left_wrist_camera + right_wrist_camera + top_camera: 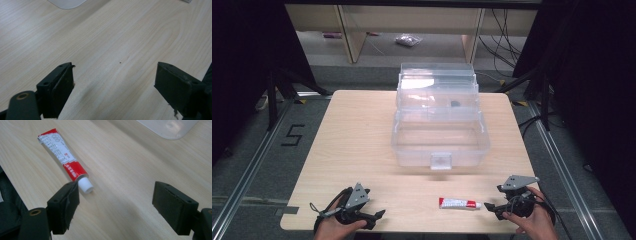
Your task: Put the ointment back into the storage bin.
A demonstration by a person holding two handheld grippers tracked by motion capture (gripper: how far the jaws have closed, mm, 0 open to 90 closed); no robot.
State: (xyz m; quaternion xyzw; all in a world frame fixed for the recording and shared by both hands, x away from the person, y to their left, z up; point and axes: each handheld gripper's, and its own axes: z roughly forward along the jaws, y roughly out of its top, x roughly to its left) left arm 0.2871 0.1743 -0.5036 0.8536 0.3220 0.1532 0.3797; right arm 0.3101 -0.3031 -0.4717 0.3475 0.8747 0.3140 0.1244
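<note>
High view: the tube (460, 203) lies flat on the table (357, 140) near the front edge, at about 5 o'clock from the table's middle. Its long axis runs side to side, white cap toward 3 o'clock, crimped red end toward 9 o'clock. My right gripper (492, 206) sits just beside the cap, jaws released and aimed at 9 o'clock. My left gripper (379, 214) rests near the front edge at 7 o'clock, well apart from the tube, jaws also parted. A clear plastic box (439, 135) with its lid raised stands beyond the tube toward 12 o'clock; a small dark item inside its upper tier is too small to identify. A floor marking reading 5 (292, 135) lies left of the table.

Left gripper view: both black jaws stand wide apart over bare wood, holding nothing. A pale rounded corner of the box (67, 3) is cut off at the top edge.

Right gripper view: the tube (62, 155) runs diagonally, cap toward 5 o'clock, flat end toward 11 o'clock. The cap sits just beside my left jaw tip; I cannot tell whether they touch. The print on the tube is unreadable. The jaws are released. A corner of the box (170, 128) is cut off at 1 o'clock.
</note>
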